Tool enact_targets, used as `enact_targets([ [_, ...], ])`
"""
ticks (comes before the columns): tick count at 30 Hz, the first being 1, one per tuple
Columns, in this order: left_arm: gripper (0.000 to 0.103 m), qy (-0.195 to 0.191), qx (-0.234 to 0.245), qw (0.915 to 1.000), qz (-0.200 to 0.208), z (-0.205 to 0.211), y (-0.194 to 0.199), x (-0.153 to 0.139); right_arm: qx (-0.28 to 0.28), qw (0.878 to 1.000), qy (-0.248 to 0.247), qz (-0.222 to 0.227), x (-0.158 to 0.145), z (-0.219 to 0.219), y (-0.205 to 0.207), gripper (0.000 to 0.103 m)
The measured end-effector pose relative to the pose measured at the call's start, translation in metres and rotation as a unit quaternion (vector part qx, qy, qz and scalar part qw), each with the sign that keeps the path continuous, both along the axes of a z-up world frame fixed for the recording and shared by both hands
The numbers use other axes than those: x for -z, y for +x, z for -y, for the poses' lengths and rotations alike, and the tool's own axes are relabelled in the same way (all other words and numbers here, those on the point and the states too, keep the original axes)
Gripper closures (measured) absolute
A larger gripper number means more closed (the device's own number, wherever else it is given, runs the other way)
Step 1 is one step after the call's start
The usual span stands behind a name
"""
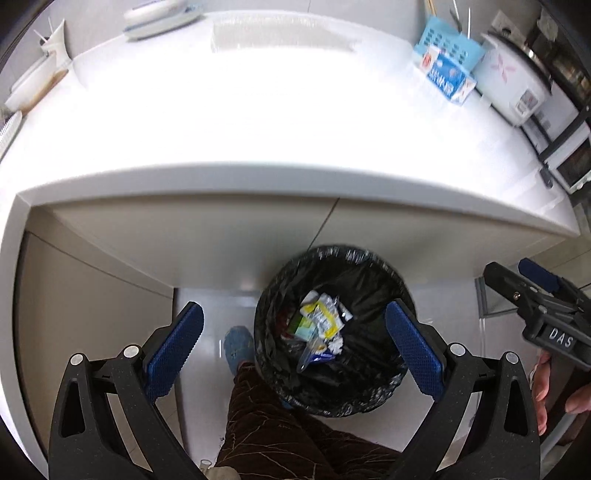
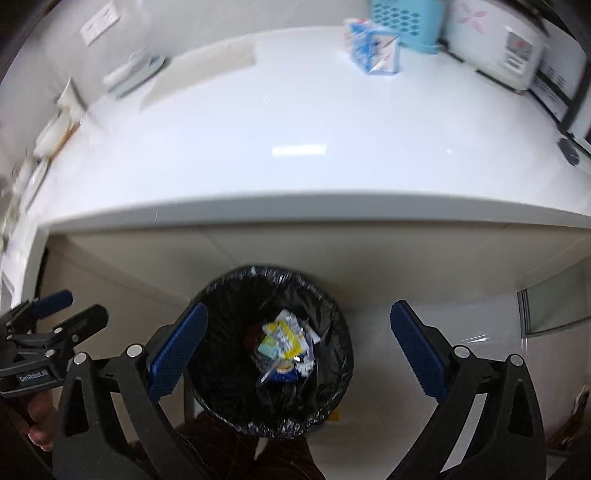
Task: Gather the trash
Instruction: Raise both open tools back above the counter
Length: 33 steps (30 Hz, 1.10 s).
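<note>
A round bin with a black liner (image 1: 373, 280) stands on the floor below the counter edge; it also shows in the right wrist view (image 2: 221, 295). Inside lies a heap of trash (image 1: 321, 325): yellow and white wrappers, clear plastic, a blue packet, also in the right wrist view (image 2: 284, 343). My left gripper (image 1: 295, 347) is open and empty above the bin. My right gripper (image 2: 299, 343) is open and empty above the bin too, and shows at the right edge of the left wrist view (image 1: 517, 280).
A white counter (image 1: 258, 122) spans the upper view. At its back right stand a blue-white carton (image 1: 447, 74), a blue basket (image 1: 450, 40) and a white rice cooker (image 1: 517, 81). Dishes (image 1: 159, 16) sit at the back left. The person's leg (image 1: 266, 417) and blue shoe (image 1: 238, 347) are beside the bin.
</note>
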State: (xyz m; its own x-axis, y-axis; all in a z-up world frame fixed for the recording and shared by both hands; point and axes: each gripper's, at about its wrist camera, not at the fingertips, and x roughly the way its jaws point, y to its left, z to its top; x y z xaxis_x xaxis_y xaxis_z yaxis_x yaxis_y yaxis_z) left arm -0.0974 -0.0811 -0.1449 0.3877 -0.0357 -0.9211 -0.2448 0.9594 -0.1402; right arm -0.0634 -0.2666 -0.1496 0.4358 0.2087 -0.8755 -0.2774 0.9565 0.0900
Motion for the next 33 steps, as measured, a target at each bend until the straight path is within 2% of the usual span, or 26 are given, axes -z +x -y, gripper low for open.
enact_targets([
  [14, 0.006, 0.003, -0.008, 0.9991, 0.041, -0.013, 0.048, -0.064, 0.029, 0.997, 0.005, 0.073, -0.077, 0.017, 0.044, 0.008],
  [25, 0.006, -0.003, -0.001, 0.9980, 0.063, -0.022, 0.091, -0.096, 0.032, 0.995, 0.003, 0.099, -0.108, 0.005, 0.082, 0.008],
  [33, 0.006, 0.008, -0.006, 0.9975, 0.070, -0.044, 0.135, -0.110, 0.038, 0.993, -0.009, 0.107, -0.123, -0.007, 0.131, 0.008],
])
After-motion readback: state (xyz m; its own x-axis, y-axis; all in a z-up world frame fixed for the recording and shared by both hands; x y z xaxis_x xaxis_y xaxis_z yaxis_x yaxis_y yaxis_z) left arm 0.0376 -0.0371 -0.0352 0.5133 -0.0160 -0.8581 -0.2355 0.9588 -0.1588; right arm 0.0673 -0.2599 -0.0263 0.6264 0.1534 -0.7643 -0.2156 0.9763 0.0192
